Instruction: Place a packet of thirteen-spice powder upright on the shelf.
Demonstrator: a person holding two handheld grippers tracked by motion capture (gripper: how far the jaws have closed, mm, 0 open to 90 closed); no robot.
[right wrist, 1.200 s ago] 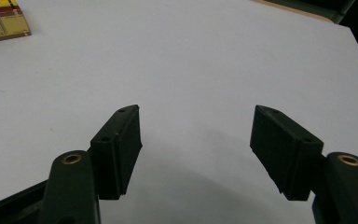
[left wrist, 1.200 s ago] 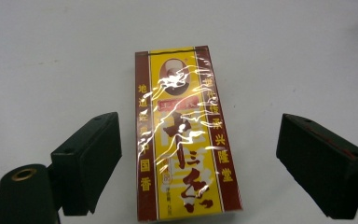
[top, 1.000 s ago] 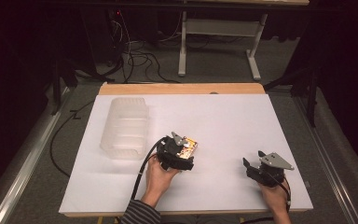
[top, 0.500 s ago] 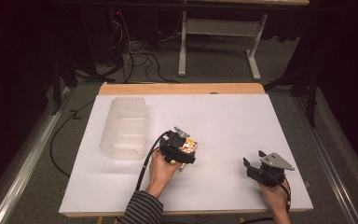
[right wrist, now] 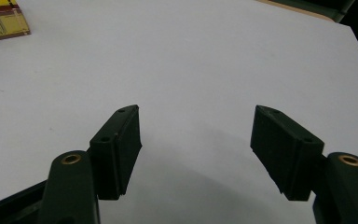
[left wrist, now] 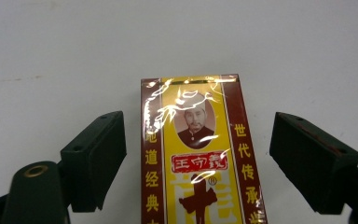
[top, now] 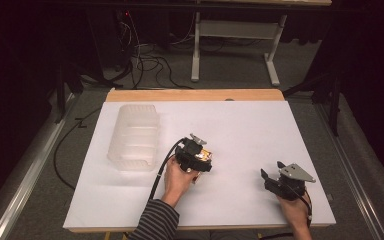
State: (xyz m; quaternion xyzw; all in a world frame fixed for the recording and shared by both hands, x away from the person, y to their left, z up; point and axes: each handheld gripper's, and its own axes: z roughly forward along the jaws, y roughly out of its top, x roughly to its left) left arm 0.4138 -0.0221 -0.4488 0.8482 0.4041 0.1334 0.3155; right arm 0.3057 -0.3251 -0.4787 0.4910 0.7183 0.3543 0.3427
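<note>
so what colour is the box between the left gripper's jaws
Yellow with dark red side bands, seen best in the left gripper view: box.

The high view is looking forward and down on the table point(top: 240, 125) from afar. The left gripper view is looking closely along its jaws at the box point(left wrist: 200, 154). The right gripper view is sharing that box point(right wrist: 2, 21) at its top-left corner.
</note>
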